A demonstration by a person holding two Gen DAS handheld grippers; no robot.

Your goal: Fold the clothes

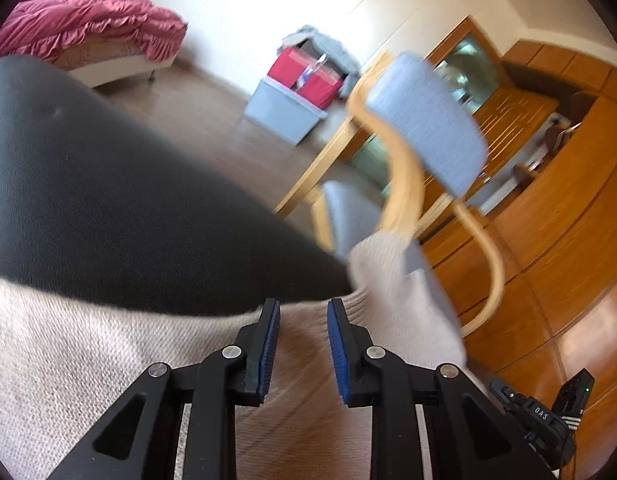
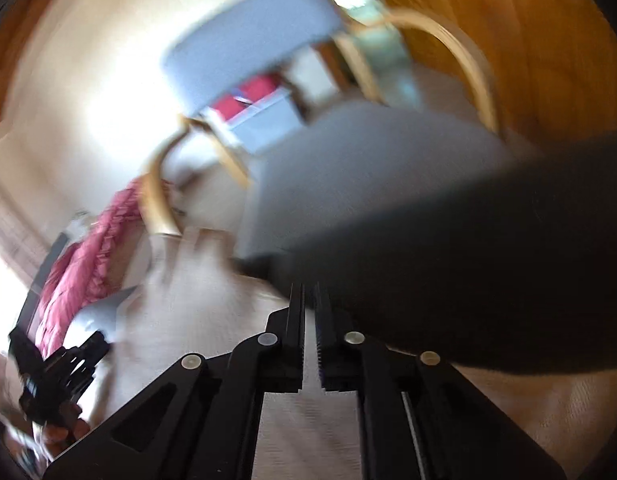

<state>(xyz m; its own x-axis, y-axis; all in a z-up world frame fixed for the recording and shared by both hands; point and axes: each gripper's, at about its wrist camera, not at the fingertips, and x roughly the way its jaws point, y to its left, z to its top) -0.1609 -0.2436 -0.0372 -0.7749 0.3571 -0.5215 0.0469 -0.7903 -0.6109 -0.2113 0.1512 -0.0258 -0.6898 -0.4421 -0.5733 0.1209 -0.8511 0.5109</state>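
Soft, limp beige knit garment on black surface, best pinched at edge; left gripper jaws apart, right gripper closed, apparently empty.

Right tongs, closed to a sliver, hang over beige knit cloth beside a black surface.

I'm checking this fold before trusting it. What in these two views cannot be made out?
- Whether the right tongs pinch the beige knit garment: right wrist view, motion blur.
- The garment's full shape: left wrist view, cut off by the bottom edge and the tongs' arms.
- The surface under the garment: both views, covered by it.
- Contents of the red box: left wrist view, too small.
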